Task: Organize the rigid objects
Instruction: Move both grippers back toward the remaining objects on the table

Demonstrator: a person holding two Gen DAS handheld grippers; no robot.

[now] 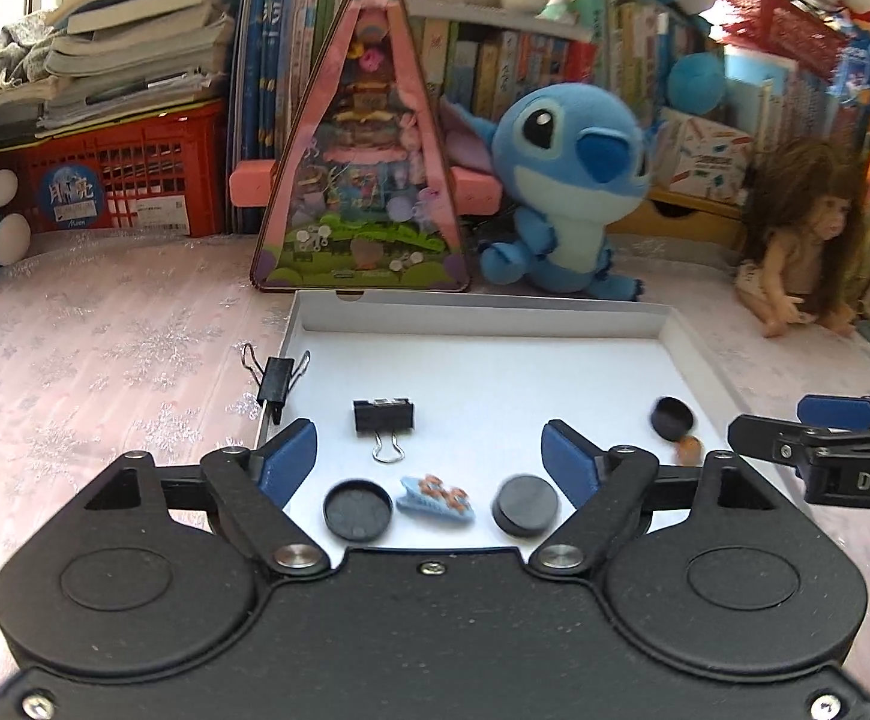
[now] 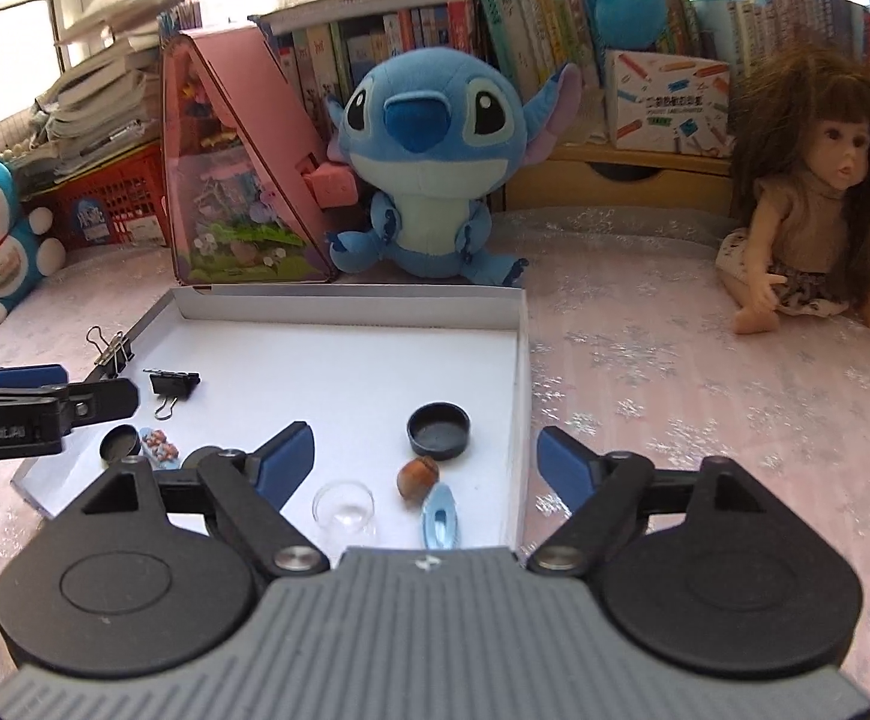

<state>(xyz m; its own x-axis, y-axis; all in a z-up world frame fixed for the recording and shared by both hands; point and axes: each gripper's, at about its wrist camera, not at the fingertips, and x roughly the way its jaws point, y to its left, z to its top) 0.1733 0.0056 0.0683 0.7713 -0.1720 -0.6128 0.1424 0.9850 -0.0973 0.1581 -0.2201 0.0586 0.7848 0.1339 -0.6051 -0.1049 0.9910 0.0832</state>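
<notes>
- Hovering low over the near half of the white shallow box (image 1: 483, 315), the left gripper (image 1: 429, 456) is showing its blue-padded fingers (image 1: 288, 459) spread wide, nothing between them.
- Lying inside that spread, on the box floor: an upturned black cap (image 1: 357, 509), a light blue clip with small brown figures (image 1: 433, 498), and a black disc (image 1: 525, 505), all three in a rough row, apart from one another.
- Sitting just beyond them, a black binder clip (image 1: 383, 417) with its wire loop pointing toward the camera.
- Clamping the box's left wall, a second binder clip (image 1: 275, 383), its wire handles sticking up.
- Hanging at the box's right near corner, the right gripper (image 2: 426, 459) is also standing wide open and empty; its right finger (image 2: 564, 463) is lying outside the box wall, over the pink snowflake tablecloth (image 2: 705, 396).
- Resting between its fingers: another upturned black cap (image 2: 439, 436), a brown nut (image 2: 417, 478) just beside it, a plain light blue clip (image 2: 440, 517), and what is probably a small clear glass dish (image 2: 344, 509), its edges being hard to read.
- Sitting behind the box: a blue plush toy (image 2: 429, 162), a pink triangular toy package (image 2: 237, 180), a long-haired doll (image 2: 819, 192).
</notes>
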